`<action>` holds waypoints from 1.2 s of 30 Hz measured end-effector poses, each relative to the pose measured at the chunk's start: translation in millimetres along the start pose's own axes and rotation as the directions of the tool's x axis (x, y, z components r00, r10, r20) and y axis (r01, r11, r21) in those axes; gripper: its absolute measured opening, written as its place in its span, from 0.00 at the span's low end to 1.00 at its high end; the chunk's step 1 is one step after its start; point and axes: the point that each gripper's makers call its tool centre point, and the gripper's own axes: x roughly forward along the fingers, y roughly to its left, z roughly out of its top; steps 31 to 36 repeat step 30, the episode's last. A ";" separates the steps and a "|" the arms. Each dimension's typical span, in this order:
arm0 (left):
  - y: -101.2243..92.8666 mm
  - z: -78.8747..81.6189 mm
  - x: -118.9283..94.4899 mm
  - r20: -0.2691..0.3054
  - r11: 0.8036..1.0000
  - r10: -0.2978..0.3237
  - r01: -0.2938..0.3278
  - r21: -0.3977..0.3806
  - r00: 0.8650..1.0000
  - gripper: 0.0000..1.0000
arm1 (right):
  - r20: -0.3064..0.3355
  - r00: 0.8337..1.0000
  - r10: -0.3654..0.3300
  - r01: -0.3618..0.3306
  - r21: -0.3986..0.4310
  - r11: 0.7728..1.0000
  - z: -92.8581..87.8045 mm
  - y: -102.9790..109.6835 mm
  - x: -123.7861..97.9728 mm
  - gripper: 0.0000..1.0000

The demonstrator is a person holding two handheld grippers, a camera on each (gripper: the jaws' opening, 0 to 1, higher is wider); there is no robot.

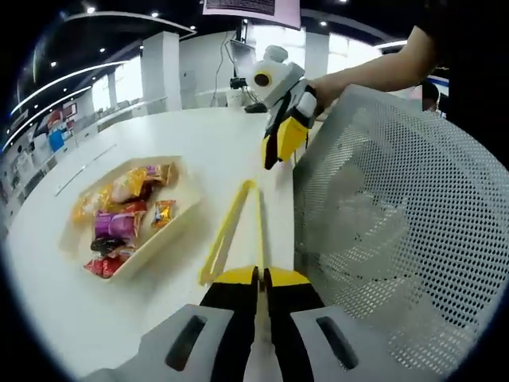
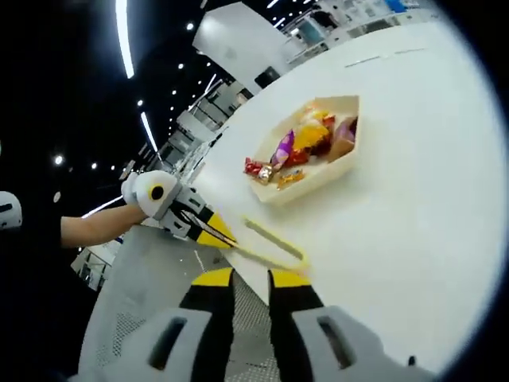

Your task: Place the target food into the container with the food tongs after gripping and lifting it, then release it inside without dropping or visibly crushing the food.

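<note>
Left gripper view: left gripper point(image 1: 262, 277), jaws closed on the hinge end of the yellow tongs point(image 1: 231, 228), whose arms are slightly spread and hold nothing, lying on the white table point(image 1: 71, 302) beside the mesh container point(image 1: 406, 239); wrapped snacks point(image 1: 119, 215) in tray point(image 1: 181, 216); right gripper point(image 1: 280, 146) above.

Right gripper view: right gripper point(image 2: 249, 280) parted, empty; tongs point(image 2: 274, 245) near the table's edge

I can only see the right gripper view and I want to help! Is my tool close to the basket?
Observer: Yes, the right tool hangs right beside the white mesh basket's rim.
Operator: Is the other tool holding the tongs okay?
Observer: The left tool is shut on just one arm of the yellow tongs. The other arm splays out over the table.
</note>
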 end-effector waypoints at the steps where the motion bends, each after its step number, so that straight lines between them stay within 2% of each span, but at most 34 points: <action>1: 3.3 4.1 -6.9 0.019 0.999 0.028 -0.027 -0.036 0.999 0.18 | 0.027 0.999 -0.025 0.025 -0.021 0.999 4.3 -0.1 -7.1 0.19; 2: 3.5 8.2 -11.6 0.037 0.998 0.037 -0.035 -0.058 0.999 0.27 | 0.051 0.997 -0.053 0.055 -0.033 0.998 8.2 -1.3 -12.3 0.24; 3: 5.5 10.4 -21.4 0.040 0.994 0.064 -0.060 -0.088 0.997 0.32 | 0.082 0.991 -0.102 0.106 -0.053 0.993 12.6 0.2 -21.3 0.30; 4: 6.3 12.9 -29.2 0.048 0.992 0.084 -0.079 -0.102 0.995 0.36 | 0.106 0.986 -0.133 0.142 -0.084 0.986 16.5 0.6 -27.3 0.41; 5: 7.5 21.2 -43.0 0.086 0.986 0.125 -0.114 -0.119 0.988 0.42 | 0.144 0.973 -0.183 0.204 -0.144 0.968 22.5 1.1 -36.5 0.50; 6: 8.2 23.4 -46.6 0.097 0.984 0.138 -0.126 -0.126 0.986 0.48 | 0.154 0.968 -0.197 0.221 -0.157 0.962 23.9 1.2 -39.2 0.59; 7: 15.2 32.3 -68.1 0.144 0.962 0.233 -0.207 -0.177 0.962 0.55 | 0.183 0.951 -0.247 0.286 -0.228 0.931 26.4 6.0 -50.4 0.67; 8: 18.9 36.0 -78.7 0.168 0.945 0.286 -0.249 -0.211 0.943 0.67 | 0.199 0.940 -0.277 0.322 -0.249 0.913 27.4 5.7 -55.8 0.74; 9: 22.4 40.4 -90.0 0.200 0.925 0.345 -0.296 -0.240 0.917 0.79 | 0.212 0.924 -0.319 0.369 -0.266 0.891 27.2 4.1 -61.7 0.81; 10: 25.7 45.7 -101.0 0.239 0.904 0.403 -0.342 -0.258 0.884 0.91 | 0.231 0.908 -0.351 0.408 -0.294 0.864 27.4 3.0 -66.0 0.92; 11: 31.0 49.1 -116.1 0.277 0.868 0.485 -0.416 -0.272 0.829 0.97 | 0.276 0.877 -0.393 0.470 -0.327 0.820 30.3 1.0 -72.1 1.00; 12: 33.8 40.7 -129.8 0.248 0.830 0.551 -0.491 -0.265 0.797 0.96 | 0.310 0.846 -0.434 0.529 -0.389 0.754 31.2 -1.6 -77.7 0.99; 13: 35.0 38.7 -136.7 0.243 0.800 0.594 -0.531 -0.281 0.767 0.98 | 0.338 0.816 -0.470 0.576 -0.398 0.714 32.4 -5.0 -81.5 1.00; 14: 33.4 38.1 -141.5 0.251 0.783 0.618 -0.551 -0.291 0.745 0.99 | 0.351 0.791 -0.501 0.612 -0.436 0.660 30.1 -8.1 -83.5 1.00; 15: 32.0 37.0 -146.3 0.254 0.764 0.641 -0.573 -0.297 0.724 0.99 | 0.361 0.778 -0.514 0.628 -0.449 0.636 29.2 -8.8 -83.6 1.00; 16: 29.6 35.9 -149.1 0.261 0.739 0.672 -0.605 -0.296 0.693 0.99 | 0.376 0.771 -0.514 0.637 -0.446 0.629 29.0 -8.6 -81.8 1.00; 17: 27.9 34.2 -149.3 0.263 0.730 0.683 -0.621 -0.285 0.681 0.99 | 0.379 0.768 -0.516 0.639 -0.409 0.651 29.0 -8.7 -81.2 1.00; 18: 26.8 29.5 -149.1 0.254 0.711 0.703 -0.647 -0.274 0.665 0.99 | 0.409 0.755 -0.512 0.648 -0.354 0.674 33.7 -8.2 -83.7 1.00; 19: 26.1 23.6 -148.1 0.241 0.703 0.711 -0.665 -0.252 0.661 0.99 | 0.449 0.743 -0.497 0.654 -0.329 0.681 40.1 -8.4 -88.1 1.00; 20: 24.5 17.1 -144.8 0.222 0.704 0.711 -0.668 -0.242 0.668 0.99 | 0.460 0.735 -0.499 0.662 -0.326 0.674 40.9 -11.0 -91.2 1.00; 21: 22.8 9.3 -141.7 0.190 0.700 0.711 -0.661 -0.270 0.677 0.99 | 0.422 0.749 -0.511 0.652 -0.328 0.683 34.3 -15.0 -92.4 1.00; 22: 22.3 10.9 -142.7 0.198 0.690 0.715 -0.633 -0.350 0.670 0.99 | 0.400 0.754 -0.521 0.649 -0.328 0.687 29.4 -16.5 -91.0 1.00; 23: 26.1 18.3 -149.2 0.244 0.679 0.731 -0.641 -0.357 0.638 0.99 | 0.373 0.775 -0.511 0.626 -0.342 0.701 24.4 -13.8 -87.5 1.00; 24: 26.8 17.2 -150.6 0.244 0.678 0.734 -0.659 -0.325 0.634 0.99 | 0.387 0.776 -0.498 0.622 -0.339 0.706 26.8 -11.6 -86.5 1.00; 25: 28.3 14.4 -150.6 0.231 0.672 0.738 -0.657 -0.342 0.634 0.99 | 0.404 0.778 -0.481 0.619 -0.360 0.698 29.7 -8.6 -85.1 1.00; 27: 28.1 9.7 -149.7 0.214 0.659 0.745 -0.644 -0.389 0.632 0.99 | 0.381 0.781 -0.496 0.622 -0.400 0.673 27.9 -9.3 -84.0 1.00; 29: 29.5 8.6 -152.6 0.205 0.638 0.762 -0.661 -0.395 0.614 0.99 | 0.371 0.779 -0.505 0.625 -0.408 0.665 26.1 -10.5 -84.5 1.00; 30: 29.8 6.7 -152.5 0.194 0.633 0.766 -0.668 -0.391 0.612 0.99 | 0.373 0.779 -0.504 0.625 -0.402 0.669 25.9 -10.7 -85.0 1.00; 36: 29.8 6.7 -152.5 0.194 0.633 0.766 -0.668 -0.391 0.612 0.99 | 0.373 0.779 -0.504 0.625 -0.402 0.669 25.9 -10.7 -85.0 1.00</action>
